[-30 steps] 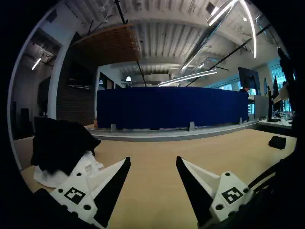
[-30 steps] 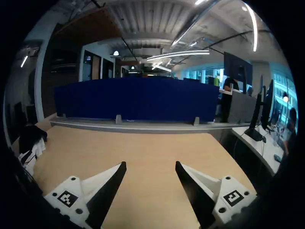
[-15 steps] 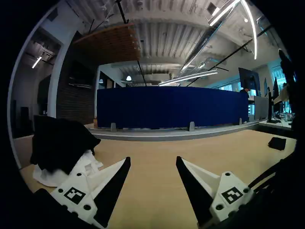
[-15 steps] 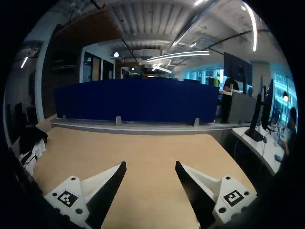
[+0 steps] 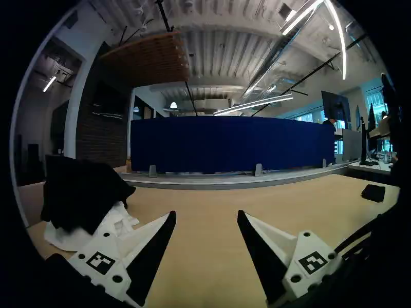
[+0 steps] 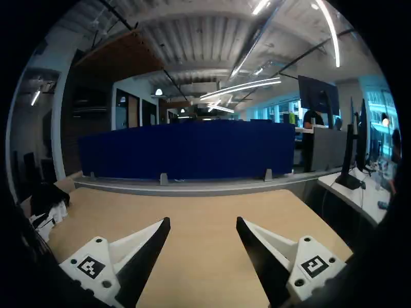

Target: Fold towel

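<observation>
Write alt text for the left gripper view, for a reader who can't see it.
The left tool hovers open and empty above a light wooden table. A black cloth lies heaped over something white at the left of the view, and a blue partition runs along the table's far side.

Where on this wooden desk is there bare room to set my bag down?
The wooden desk is bare from the open left gripper to the blue divider, and likewise ahead of the right gripper. Its left end is crowded by a black and white heap; a small black item lies far right.
</observation>
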A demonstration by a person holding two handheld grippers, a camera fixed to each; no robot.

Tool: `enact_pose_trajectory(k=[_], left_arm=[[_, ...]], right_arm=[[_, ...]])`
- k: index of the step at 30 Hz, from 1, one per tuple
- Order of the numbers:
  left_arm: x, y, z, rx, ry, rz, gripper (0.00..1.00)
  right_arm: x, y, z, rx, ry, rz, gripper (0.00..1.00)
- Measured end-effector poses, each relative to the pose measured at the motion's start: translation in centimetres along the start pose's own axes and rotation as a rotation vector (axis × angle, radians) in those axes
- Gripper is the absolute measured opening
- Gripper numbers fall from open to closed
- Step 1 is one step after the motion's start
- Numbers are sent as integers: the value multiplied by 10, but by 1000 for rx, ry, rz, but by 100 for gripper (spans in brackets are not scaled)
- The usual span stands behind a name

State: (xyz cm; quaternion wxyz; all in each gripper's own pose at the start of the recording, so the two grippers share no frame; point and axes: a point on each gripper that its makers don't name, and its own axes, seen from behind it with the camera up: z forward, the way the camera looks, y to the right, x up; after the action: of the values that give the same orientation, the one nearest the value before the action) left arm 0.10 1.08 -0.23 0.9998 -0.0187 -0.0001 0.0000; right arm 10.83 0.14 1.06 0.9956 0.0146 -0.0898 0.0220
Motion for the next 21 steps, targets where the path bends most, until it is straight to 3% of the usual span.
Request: enact_pose_trajectory(k=[9, 15, 21], left_arm=[[-1, -4, 0, 7, 0, -1, 88], [0, -8, -2, 41, 0, 0, 88], [0, -8, -2, 41, 0, 0, 88]], right_arm=[[-33, 14, -1, 18, 63, 51, 100], [-63, 21, 0, 22, 72, 75, 100], [-69, 22, 3, 20, 111, 72, 100]])
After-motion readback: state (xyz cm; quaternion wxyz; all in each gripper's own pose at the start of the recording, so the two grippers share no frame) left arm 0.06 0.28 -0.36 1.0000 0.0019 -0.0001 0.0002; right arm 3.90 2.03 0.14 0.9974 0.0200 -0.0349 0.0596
